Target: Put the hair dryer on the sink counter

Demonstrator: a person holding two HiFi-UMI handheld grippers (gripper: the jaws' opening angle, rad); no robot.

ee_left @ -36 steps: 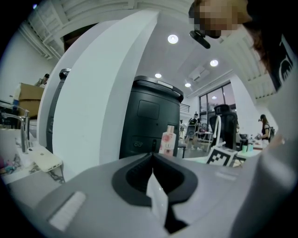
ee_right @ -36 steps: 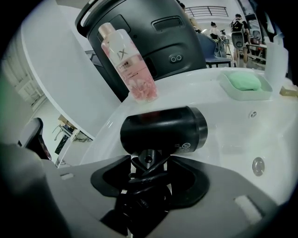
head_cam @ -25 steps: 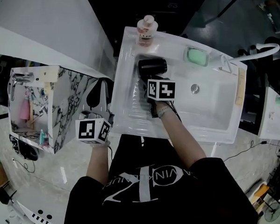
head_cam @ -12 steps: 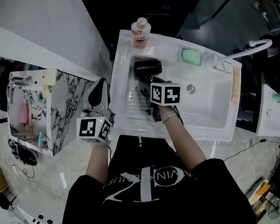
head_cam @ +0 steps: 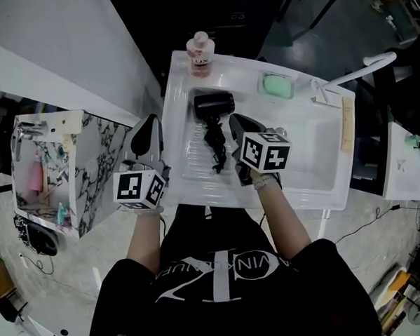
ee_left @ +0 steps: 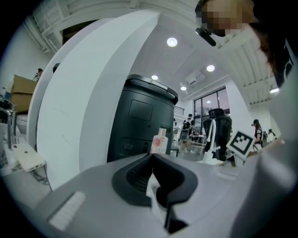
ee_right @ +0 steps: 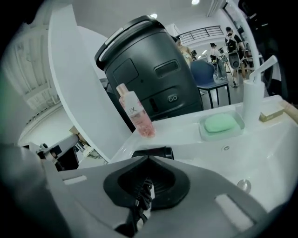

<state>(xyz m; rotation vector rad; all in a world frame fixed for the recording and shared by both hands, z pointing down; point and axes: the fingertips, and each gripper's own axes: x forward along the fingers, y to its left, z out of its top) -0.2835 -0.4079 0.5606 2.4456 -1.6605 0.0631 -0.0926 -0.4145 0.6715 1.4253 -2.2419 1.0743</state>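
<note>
The right gripper's point(ee_right: 149, 158) jaws are closed, gripping nothing, with the cord point(ee_right: 143, 191) showing in the hollow behind their tips. The hair dryer point(head_cam: 213, 104) lies just ahead of them on the table point(head_cam: 175, 127). The left gripper's point(ee_left: 152, 156) jaws are also closed, the table off to their right.

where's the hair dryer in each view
Head view: hair dryer upper centre, just below the pink bottle.
Left gripper view: not in it; pink bottle at centre.
Right gripper view: hair dryer at centre, pink bottle above it.
Shared landmark: pink bottle.
</note>
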